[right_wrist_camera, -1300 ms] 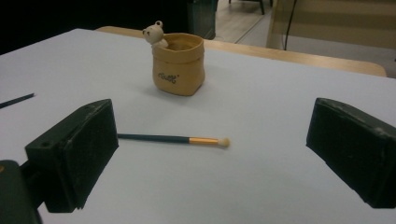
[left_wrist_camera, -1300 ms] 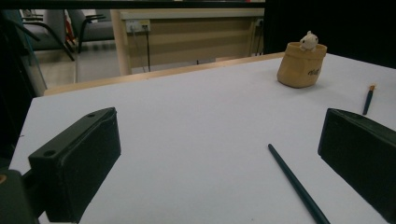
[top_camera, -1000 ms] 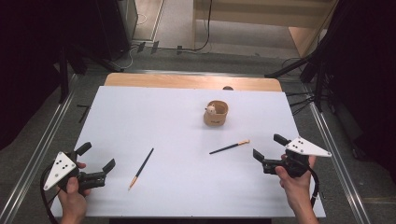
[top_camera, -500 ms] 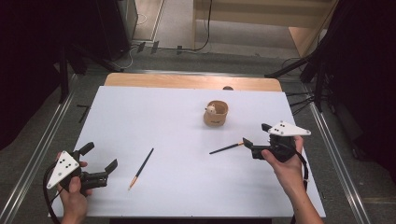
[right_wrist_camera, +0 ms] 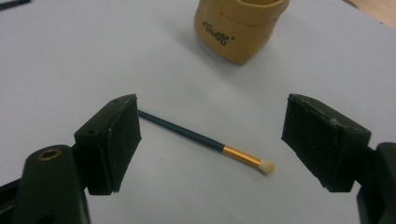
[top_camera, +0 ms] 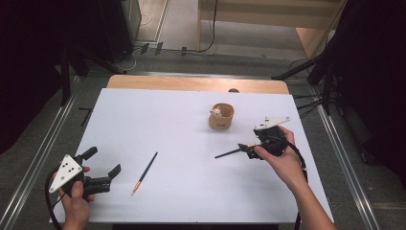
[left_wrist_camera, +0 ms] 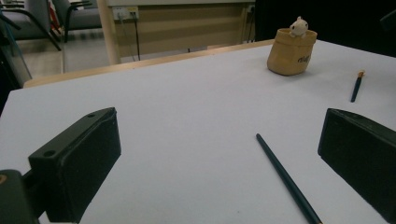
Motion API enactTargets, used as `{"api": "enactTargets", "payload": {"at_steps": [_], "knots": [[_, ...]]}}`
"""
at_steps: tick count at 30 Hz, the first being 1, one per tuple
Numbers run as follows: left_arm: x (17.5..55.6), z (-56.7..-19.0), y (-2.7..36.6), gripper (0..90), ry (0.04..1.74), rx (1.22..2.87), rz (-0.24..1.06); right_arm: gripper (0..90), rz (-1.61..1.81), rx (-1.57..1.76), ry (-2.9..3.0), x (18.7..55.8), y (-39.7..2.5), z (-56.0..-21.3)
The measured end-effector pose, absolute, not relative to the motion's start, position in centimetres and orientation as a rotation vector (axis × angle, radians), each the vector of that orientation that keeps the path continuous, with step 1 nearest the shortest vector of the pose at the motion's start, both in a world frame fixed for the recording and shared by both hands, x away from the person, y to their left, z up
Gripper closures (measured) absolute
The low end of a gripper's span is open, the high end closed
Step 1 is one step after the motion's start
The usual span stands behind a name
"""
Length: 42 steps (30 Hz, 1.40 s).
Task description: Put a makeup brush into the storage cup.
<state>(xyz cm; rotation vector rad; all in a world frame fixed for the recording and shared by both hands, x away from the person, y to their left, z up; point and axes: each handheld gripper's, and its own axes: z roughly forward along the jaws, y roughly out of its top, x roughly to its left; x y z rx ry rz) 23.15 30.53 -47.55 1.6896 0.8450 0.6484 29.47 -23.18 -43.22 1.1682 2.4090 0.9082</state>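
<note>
right tongs [right_wrist_camera: 212,140] released, straddling the gold-banded brush [right_wrist_camera: 205,142] near the table's [top_camera: 191,191] right edge. left tongs [top_camera: 103,163] released too — front-left corner.

Dark brush [right_wrist_camera: 196,136], gold ferrule, tan cup [right_wrist_camera: 238,25]

A lab or studio space. Black curtains [top_camera: 33,62] flank a white tabletop [top_camera: 158,124] — stand legs [top_camera: 297,72], floor cables [top_camera: 210,28], office chairs [left_wrist_camera: 70,18].

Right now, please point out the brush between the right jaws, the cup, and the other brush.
brush [right_wrist_camera: 201,139]: right gripper view, middle of its dark handle.
cup [top_camera: 221,120]: high view, front of its tan wall.
other brush [top_camera: 146,171]: high view, middle of its handle.
</note>
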Motion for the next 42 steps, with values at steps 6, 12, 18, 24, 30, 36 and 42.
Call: {"api": "enactTargets", "payload": {"at_steps": [6,12,18,24,30,36,42], "knots": [[23.2,-47.6,30.5,0.0,0.843,1.697,0.646,21.9,0.808,1.135,2.481,30.4,-22.5,-44.0],[23.2,-47.6,30.5,0.0,0.845,1.699,0.640,21.9,0.736,1.114,2.533,31.2,-21.9,-44.7],[23.3,-47.7,30.5,0.0,0.847,1.706,0.636,22.1,0.681,1.083,2.583,31.9,-21.6,-45.5],[23.4,-47.8,30.5,0.0,0.849,1.713,0.629,22.3,0.641,1.089,2.602,32.3,-21.4,-45.9],[23.4,-47.9,30.5,0.0,0.849,1.714,0.624,22.2,0.542,1.042,2.659,32.8,-20.8,-46.2],[23.4,-47.9,30.4,0.0,0.846,1.720,0.624,22.3,0.474,1.017,2.700,33.3,-20.4,-46.5],[23.4,-48.0,30.5,0.0,0.852,1.721,0.622,26.7,0.366,0.972,2.774,34.0,-20.2,-46.8]]}}
